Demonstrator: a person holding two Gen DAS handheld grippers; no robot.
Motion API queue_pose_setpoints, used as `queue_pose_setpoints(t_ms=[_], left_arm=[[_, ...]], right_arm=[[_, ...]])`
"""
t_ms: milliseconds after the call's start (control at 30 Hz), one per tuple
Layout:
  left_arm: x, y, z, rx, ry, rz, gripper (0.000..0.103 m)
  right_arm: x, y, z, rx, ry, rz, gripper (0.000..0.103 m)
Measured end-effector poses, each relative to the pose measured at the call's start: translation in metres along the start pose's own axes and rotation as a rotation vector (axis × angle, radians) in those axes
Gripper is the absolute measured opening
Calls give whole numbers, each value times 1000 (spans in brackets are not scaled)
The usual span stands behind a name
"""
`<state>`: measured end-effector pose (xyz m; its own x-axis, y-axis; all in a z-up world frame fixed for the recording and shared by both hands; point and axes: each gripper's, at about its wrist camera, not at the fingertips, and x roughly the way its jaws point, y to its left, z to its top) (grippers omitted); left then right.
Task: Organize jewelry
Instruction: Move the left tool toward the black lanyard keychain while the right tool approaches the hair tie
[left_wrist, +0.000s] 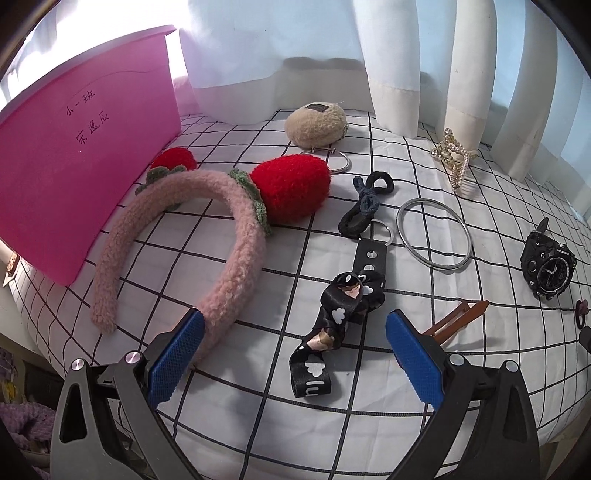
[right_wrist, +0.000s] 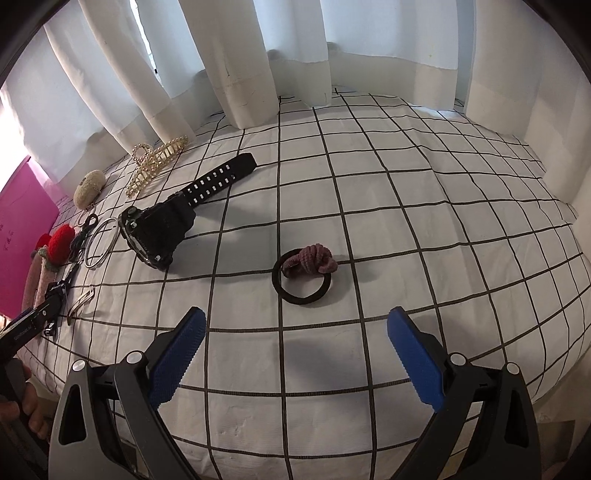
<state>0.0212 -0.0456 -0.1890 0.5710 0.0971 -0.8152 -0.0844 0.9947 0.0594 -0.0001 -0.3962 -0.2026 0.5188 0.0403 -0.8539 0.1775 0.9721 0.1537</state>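
Left wrist: left hand-held gripper (left_wrist: 295, 328) spread wide, empty, above printed strap (left_wrist: 338, 325). Fuzzy headband (left_wrist: 177, 236) touching left pad, beside pink box (left_wrist: 74, 177). Bangle (left_wrist: 434, 236), watch (left_wrist: 548, 266) on checked surface (left_wrist: 258, 387).

Right wrist: right hand-held gripper (right_wrist: 295, 328) apart, empty; hair tie (right_wrist: 303, 275) just ahead, watch (right_wrist: 162, 225) further left.

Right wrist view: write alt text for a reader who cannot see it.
Open blue-padded tongs hover over a grid-patterned sheet, facing a black hair tie with a pink knot. To the left lie a black watch, a silver bangle and a pearl claw clip.
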Motion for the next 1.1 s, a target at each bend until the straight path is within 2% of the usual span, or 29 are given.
queue_pose_setpoints(t_ms=[367, 600, 867, 967, 1033, 1100], left_arm=[[5, -4, -1, 49, -33, 47, 97], [10, -5, 0, 69, -60, 68, 97], [13, -9, 3, 58, -66, 95, 97], [9, -9, 0, 58, -81, 87, 93], [5, -9, -4, 66, -103, 96, 76], [2, -10, -7, 78, -116, 122, 63]], right_arm=[[6, -1, 10, -34, -39, -75, 94], [14, 2, 8, -70, -19, -121, 94], [19, 4, 11, -76, -21, -130, 94], [18, 8, 12, -100, -39, -141, 93], [17, 10, 11, -117, -48, -145, 93], [16, 12, 9, -128, -55, -132, 86]])
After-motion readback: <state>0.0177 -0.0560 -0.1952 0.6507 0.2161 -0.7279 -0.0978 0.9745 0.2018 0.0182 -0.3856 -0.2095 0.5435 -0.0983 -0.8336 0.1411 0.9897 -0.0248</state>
